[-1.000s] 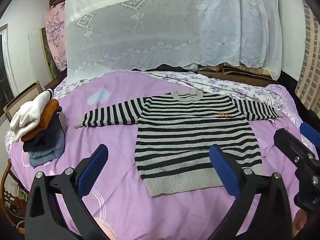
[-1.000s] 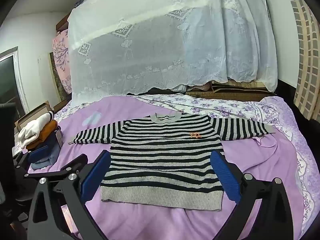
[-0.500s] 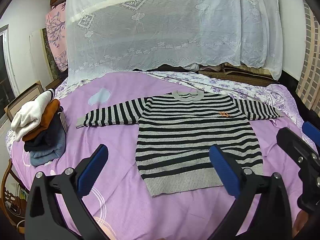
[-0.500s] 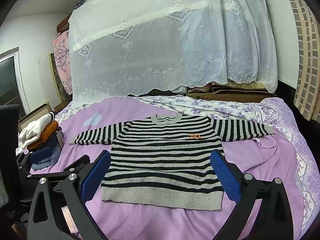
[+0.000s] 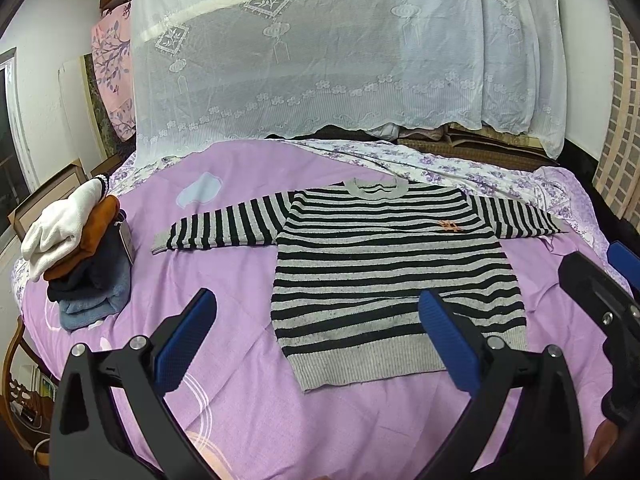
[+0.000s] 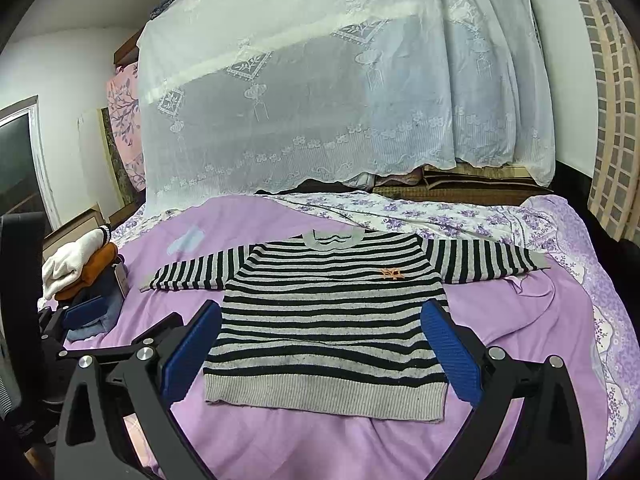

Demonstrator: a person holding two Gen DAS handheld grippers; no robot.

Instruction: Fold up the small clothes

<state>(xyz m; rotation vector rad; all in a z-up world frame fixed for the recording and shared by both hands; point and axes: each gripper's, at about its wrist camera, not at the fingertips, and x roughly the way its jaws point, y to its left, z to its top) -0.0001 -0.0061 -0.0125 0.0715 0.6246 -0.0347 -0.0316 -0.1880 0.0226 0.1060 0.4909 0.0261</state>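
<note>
Both sets of fingers spread wide, nothing in them. My left gripper point(image 5: 316, 340) hangs above the purple sheet point(image 5: 240, 280) at the near edge, blue pads point(image 5: 188, 336) straddling the sweater's near left corner. My right gripper point(image 6: 320, 352) is centred over the hem, pads either side of the body. The striped sweater point(image 6: 332, 320) lies flat, face up, dead ahead of both: hem toward me, collar away, so the body's long axis runs straight away from the fingers and the sleeves stick out sideways across it. Left sleeve point(image 5: 224, 226) points toward the stack of folded clothes point(image 5: 80, 256) at the left edge of the bed; right sleeve point(image 6: 480, 260) points toward the floral quilt side. Judgement: fold not started; each sleeve is nearer its own-side hand, left for left, right for right. Both cuffs are well beyond the hem, so it's a reach forward, not down. Lace curtain point(image 6: 340, 100) behind, clear of it all.
</note>
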